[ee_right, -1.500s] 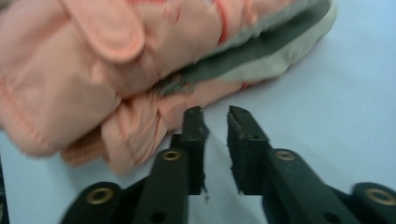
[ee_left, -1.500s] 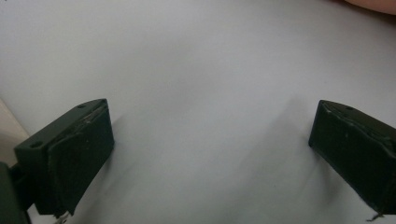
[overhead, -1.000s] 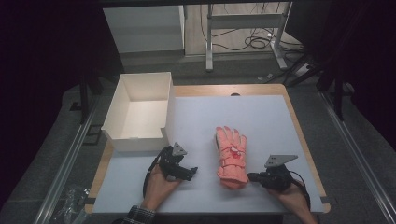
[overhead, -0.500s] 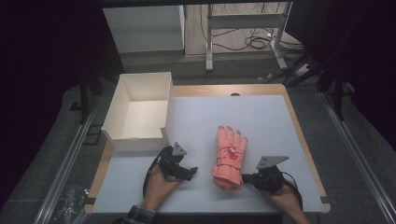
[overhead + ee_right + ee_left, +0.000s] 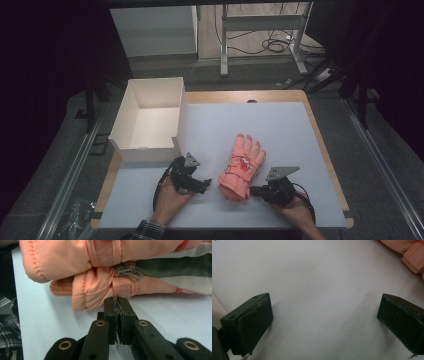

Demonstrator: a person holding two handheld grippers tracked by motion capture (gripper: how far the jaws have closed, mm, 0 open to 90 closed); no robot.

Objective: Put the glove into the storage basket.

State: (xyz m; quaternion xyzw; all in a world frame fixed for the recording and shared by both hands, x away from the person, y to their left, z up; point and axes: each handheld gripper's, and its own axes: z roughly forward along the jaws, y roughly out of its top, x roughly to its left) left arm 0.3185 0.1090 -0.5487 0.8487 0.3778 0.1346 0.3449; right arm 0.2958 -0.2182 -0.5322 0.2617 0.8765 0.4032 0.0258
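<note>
A salmon-pink padded glove (image 5: 243, 167) lies on the white table top (image 5: 280, 130), fingers pointing away from me and cuff toward me. In the right gripper view its cuff and strap (image 5: 117, 287) sit just beyond the jaw tips. My right gripper (image 5: 254, 190) is at the cuff's right side. Its jaws are pressed together, with the tips nipping the lower edge of the cuff (image 5: 117, 299). My left gripper (image 5: 205, 186) rests on the table just left of the cuff, open, with bare table between its fingers (image 5: 252, 322). A corner of the glove (image 5: 409, 252) shows at that view's top right.
An open white cardboard box (image 5: 150, 120) stands at the table's left rear, about a hand's width beyond the left gripper. The table's wooden edge (image 5: 330, 165) runs along the right. Floor, cables and table legs lie beyond the far edge.
My right gripper has slid left up to the glove's cuff. The cuff end has swung left, so the glove now lies tilted. The left gripper has stayed put.
</note>
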